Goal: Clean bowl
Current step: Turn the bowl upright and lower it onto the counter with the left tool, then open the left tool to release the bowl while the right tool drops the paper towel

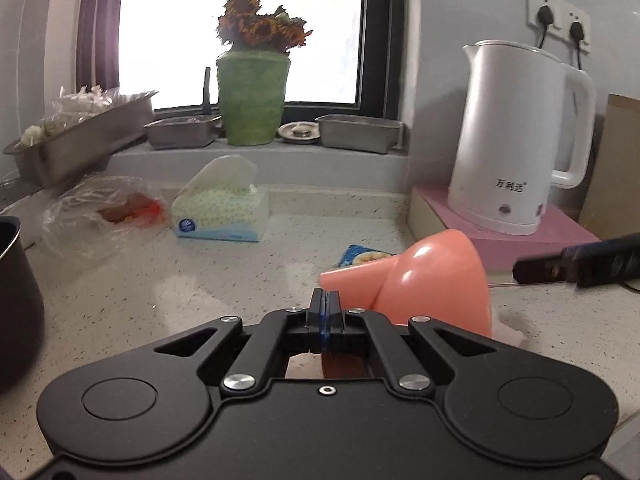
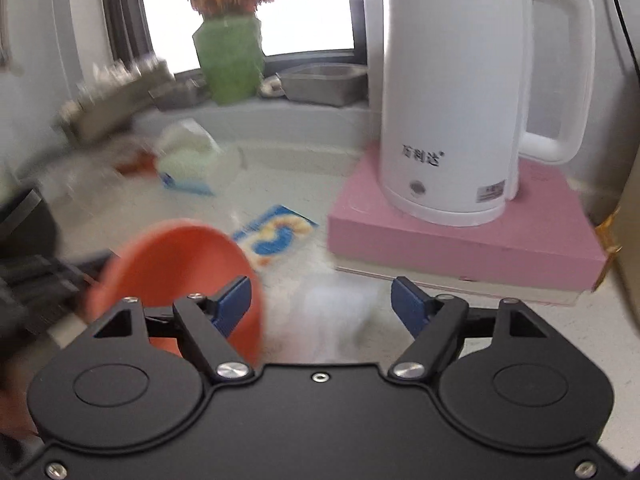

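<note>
A salmon-pink plastic bowl (image 1: 424,280) is tipped on its side just above the counter. My left gripper (image 1: 325,300) is shut on its rim, the blue pads pressed together. In the right wrist view the bowl (image 2: 172,264) shows its hollow inside at lower left, blurred. My right gripper (image 2: 322,306) is open with nothing between its fingers; its left finger (image 2: 236,304) overlaps the bowl's edge. That gripper also appears as a dark blurred shape (image 1: 580,264) right of the bowl. A white tissue (image 1: 508,330) lies under the bowl, also visible as a pale blur (image 2: 332,304).
A white kettle (image 1: 516,140) stands on a pink box (image 1: 560,240) at the right. A tissue box (image 1: 220,212), a plastic bag (image 1: 100,212) and a blue packet (image 1: 362,258) lie on the speckled counter. A dark pot (image 1: 16,300) is at far left. A green vase (image 1: 252,96) and metal trays (image 1: 360,132) line the sill.
</note>
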Demonstrator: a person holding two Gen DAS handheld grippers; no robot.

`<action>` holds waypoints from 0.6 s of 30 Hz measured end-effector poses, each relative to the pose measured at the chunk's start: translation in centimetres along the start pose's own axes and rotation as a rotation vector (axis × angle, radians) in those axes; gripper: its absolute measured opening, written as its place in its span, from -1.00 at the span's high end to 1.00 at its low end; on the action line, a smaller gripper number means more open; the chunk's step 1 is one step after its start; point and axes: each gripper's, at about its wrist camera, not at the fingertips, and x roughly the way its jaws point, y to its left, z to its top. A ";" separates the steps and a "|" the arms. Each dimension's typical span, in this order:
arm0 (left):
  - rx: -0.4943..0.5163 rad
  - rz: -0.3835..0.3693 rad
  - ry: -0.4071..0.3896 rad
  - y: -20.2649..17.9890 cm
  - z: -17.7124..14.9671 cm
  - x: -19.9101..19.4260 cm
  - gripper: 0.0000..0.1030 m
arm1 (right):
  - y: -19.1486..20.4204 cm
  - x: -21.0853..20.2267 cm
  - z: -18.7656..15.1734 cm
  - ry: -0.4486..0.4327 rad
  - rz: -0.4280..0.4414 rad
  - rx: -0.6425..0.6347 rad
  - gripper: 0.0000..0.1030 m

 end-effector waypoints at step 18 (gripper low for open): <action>0.000 0.202 -0.091 1.1 -1.5 -3.5 0.22 | 4.9 3.2 2.5 0.212 0.374 0.247 0.83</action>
